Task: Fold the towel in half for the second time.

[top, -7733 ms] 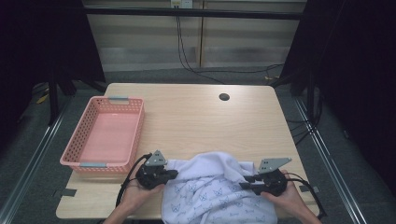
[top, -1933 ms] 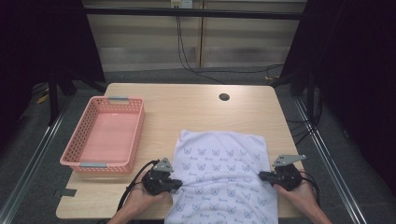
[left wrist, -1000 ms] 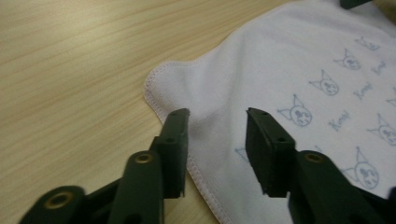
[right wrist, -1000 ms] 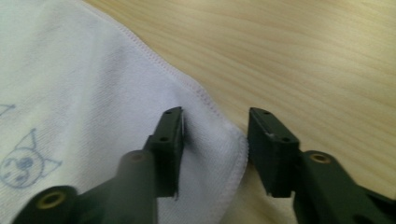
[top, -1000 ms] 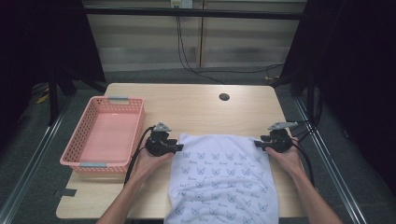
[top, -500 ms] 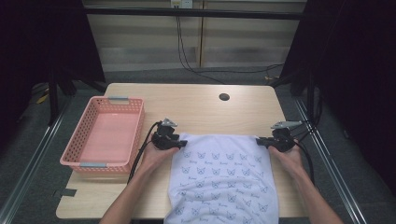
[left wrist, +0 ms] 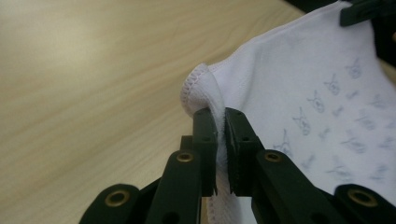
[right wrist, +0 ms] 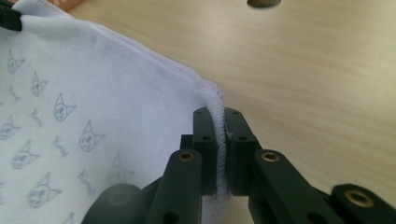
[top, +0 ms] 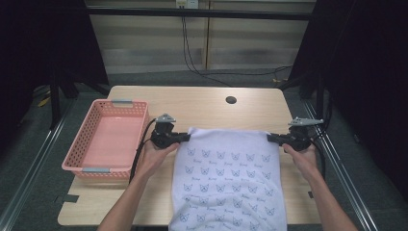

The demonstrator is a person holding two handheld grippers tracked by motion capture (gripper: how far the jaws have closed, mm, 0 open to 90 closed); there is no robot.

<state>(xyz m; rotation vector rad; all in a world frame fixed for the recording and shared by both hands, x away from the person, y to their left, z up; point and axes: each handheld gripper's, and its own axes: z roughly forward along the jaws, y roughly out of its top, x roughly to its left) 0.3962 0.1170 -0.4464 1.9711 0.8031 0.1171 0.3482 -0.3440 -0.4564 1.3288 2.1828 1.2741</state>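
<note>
A white cloth (top: 226, 178) printed with small grey cat faces lies spread on the wooden table (top: 202, 103), its near end hanging over the front edge. My left gripper (top: 185, 138) is shut on the cloth's far left corner (left wrist: 201, 84). My right gripper (top: 271, 138) is shut on the far right corner (right wrist: 210, 91). The far hem is stretched straight between the two grippers. In the left gripper view the cloth (left wrist: 317, 102) runs off to the right; in the right gripper view the cloth (right wrist: 84, 107) runs off to the left.
A pink plastic basket (top: 86, 149) stands empty on the table's left side, close to my left hand. A dark round hole (top: 231, 100) sits in the tabletop beyond the cloth. Bare wood stretches across the far half of the table.
Both grippers have carried the cloth's corners away from the person, toward the table's middle, and pulled them apart. The cloth went from bunched to flat and taut.
</note>
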